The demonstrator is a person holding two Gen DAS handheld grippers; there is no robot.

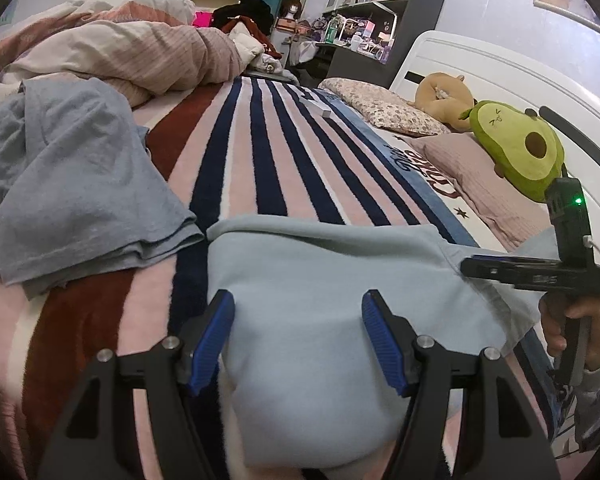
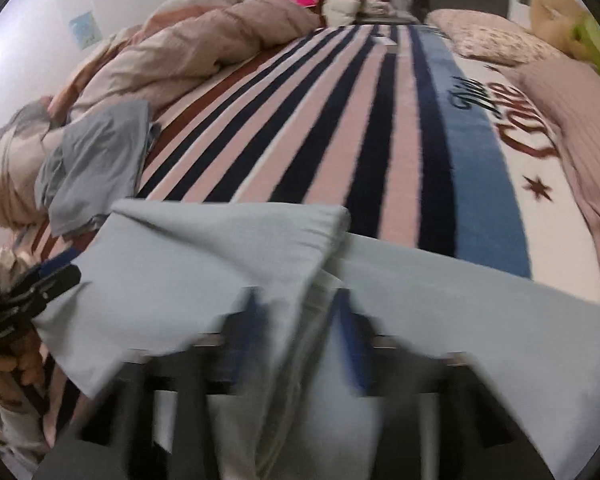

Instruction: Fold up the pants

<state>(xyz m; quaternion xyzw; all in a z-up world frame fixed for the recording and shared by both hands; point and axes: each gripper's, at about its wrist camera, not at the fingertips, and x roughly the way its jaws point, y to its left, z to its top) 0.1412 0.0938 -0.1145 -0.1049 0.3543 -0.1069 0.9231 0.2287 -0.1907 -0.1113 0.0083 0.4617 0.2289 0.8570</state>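
Light blue pants [image 1: 320, 280] lie across the striped blanket [image 1: 268, 152] on the bed. My left gripper [image 1: 298, 340] is open, its blue pads on either side of the pants fabric, not pinching it. In the right wrist view the pants [image 2: 220, 260] are partly folded, with a folded edge running between the blurred fingers. My right gripper [image 2: 300, 340] is part closed around a bunched fold of the pants; the blur hides whether it pinches. It also shows in the left wrist view [image 1: 476, 268] at the pants' right edge. The left gripper shows at the left edge [image 2: 56, 276].
A grey-blue garment [image 1: 72, 184] lies crumpled at the left. A rumpled pink duvet [image 1: 120, 52] is behind it. Pillows [image 1: 380, 108], an avocado plush [image 1: 516, 144] and a tan plush [image 1: 440, 96] sit by the white headboard at the right. Cluttered shelves stand at the back.
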